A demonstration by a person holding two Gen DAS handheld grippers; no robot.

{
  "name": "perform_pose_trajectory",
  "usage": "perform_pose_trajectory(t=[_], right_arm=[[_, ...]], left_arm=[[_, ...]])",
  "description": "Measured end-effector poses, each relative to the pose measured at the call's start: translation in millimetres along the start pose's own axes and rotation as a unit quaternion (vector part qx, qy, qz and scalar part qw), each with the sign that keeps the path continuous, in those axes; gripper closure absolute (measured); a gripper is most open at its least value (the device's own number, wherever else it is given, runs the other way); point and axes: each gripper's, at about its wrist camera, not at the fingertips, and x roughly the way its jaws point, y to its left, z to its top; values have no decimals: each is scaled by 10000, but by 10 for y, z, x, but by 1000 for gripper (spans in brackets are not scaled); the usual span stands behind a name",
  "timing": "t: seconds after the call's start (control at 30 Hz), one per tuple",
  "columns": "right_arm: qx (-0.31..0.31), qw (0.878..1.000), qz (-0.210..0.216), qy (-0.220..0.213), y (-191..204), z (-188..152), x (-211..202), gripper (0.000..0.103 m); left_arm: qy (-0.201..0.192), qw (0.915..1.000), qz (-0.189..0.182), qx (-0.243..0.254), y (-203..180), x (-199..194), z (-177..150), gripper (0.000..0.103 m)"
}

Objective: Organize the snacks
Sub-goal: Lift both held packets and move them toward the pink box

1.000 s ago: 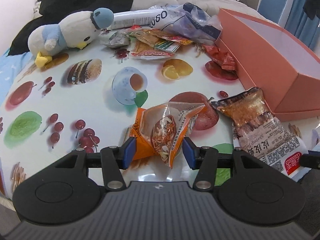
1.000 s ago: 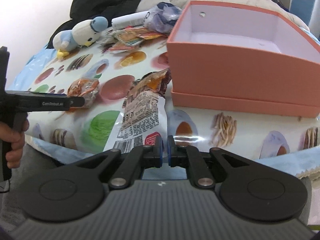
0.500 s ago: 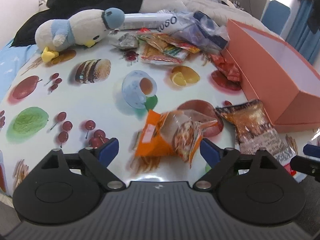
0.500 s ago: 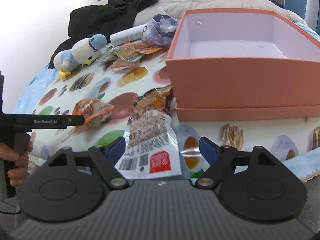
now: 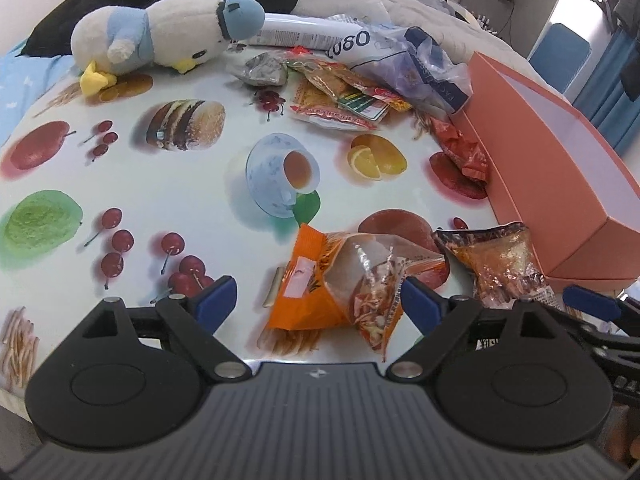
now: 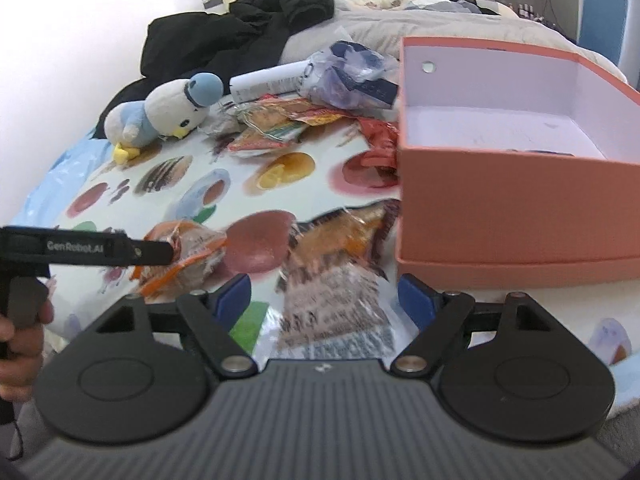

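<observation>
An orange snack bag (image 5: 344, 284) lies on the fruit-print tablecloth (image 5: 168, 200) between the wide-open jaws of my left gripper (image 5: 316, 300); it also shows in the right wrist view (image 6: 188, 248). A brown and white snack bag (image 6: 340, 280) lies between the open jaws of my right gripper (image 6: 324, 296), next to the open pink box (image 6: 516, 168). This bag (image 5: 496, 264) and the box (image 5: 560, 168) show at the right in the left wrist view. More snack packets (image 5: 344, 96) are piled at the back.
A plush blue bird (image 5: 160, 36) lies at the back left beside a white tube (image 5: 316, 36) and a clear plastic bag (image 5: 420, 64). A red packet (image 5: 464, 152) rests against the box. Black clothes (image 6: 240, 36) lie on the bed behind.
Both grippers have opened wide. The left one released the orange bag, which now lies on the table. The right gripper moved forward over the brown bag toward the box.
</observation>
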Motion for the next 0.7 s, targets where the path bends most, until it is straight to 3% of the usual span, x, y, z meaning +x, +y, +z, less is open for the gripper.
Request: perform_pose_trajectory(t=[0.2,0.57,0.63,0.7], right_arm=[[-265,9991,-306,127,84,-18,234,21],[-551,9971,-319,408,109,-129,460,22],[-557,9972,-288,399,110,-135,464,24],[-571,9972,-256,406,112,-144,476,25]], left_arm=[[80,9999,38,147,-40,81,11,12],[198,9988,-54,440,-157,300,82,13],[247,9985,-68,483,-192,347,92,17],[410,9976,-15,559,-241,422,83,35]])
